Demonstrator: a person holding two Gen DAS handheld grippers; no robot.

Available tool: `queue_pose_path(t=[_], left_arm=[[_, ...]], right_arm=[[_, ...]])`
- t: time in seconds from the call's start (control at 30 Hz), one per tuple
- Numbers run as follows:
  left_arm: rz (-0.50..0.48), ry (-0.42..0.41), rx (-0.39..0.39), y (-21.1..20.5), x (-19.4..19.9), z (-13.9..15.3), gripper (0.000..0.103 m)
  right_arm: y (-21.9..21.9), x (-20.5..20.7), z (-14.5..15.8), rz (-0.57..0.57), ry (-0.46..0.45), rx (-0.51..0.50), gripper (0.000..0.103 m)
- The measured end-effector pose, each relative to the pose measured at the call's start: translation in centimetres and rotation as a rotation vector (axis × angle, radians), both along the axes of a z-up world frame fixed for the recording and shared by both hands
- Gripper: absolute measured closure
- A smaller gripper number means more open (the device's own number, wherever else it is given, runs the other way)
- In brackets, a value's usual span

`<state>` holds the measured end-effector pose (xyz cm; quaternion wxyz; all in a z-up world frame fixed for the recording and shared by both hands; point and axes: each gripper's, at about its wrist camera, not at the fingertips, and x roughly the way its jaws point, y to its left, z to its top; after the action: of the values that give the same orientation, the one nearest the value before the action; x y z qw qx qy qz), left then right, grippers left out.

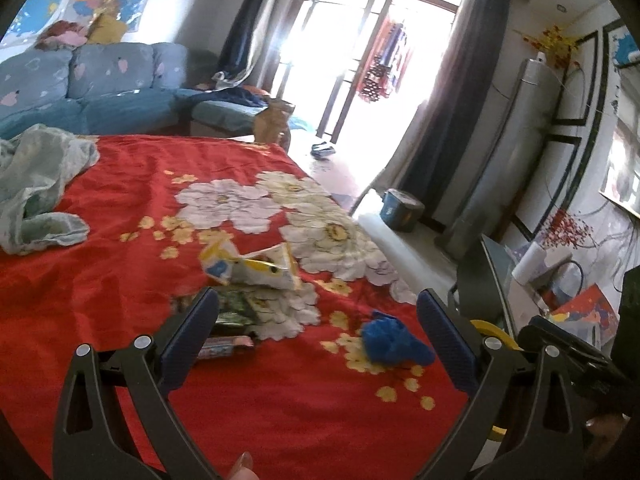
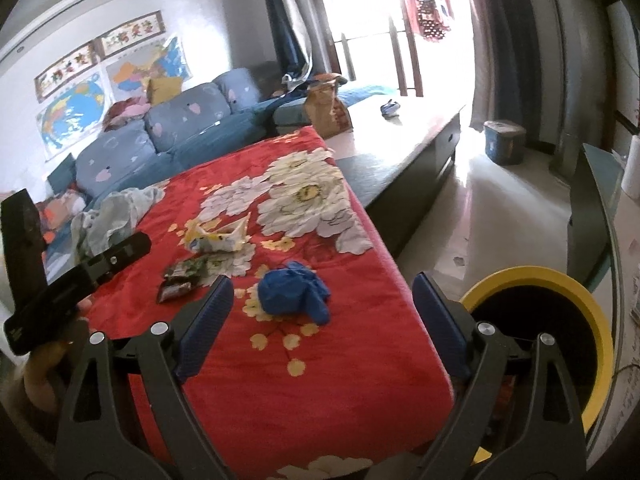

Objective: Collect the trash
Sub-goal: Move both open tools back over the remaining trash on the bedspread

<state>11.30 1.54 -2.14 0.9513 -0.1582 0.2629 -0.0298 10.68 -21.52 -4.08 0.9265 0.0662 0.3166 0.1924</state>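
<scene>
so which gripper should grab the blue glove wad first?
Right. The blue glove wad sits centred between its open jaws, with the yellow-rimmed bin beside it. The left gripper is nearer the wrappers.

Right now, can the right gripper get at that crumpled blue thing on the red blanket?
Probably yes. The right gripper is open and empty, and the crumpled blue thing lies just ahead between its fingers' line on the red blanket, with nothing on top or in front. The wrappers sit off to the side.

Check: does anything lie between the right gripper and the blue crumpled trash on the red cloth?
Nothing visible does. The right gripper is open and the blue crumpled trash lies just ahead between its fingers, with only bare red cloth below.
</scene>
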Motion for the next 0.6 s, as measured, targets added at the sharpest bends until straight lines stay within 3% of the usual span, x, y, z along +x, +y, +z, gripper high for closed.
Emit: queue_pose_path(t=[0.3,0.6], left_arm=[[0.069,0.043,0.004,3.1,-0.3,-1.4,0.007],[0.083,0.145,-0.013,4.9,0.9,-4.8,0.007]], right_arm=[[3.1,1.3,-1.0,0.069,0.037,-0.026,0.019],[5.2,4.4,-3.7,0.095,0.111,-0.058,0.018]])
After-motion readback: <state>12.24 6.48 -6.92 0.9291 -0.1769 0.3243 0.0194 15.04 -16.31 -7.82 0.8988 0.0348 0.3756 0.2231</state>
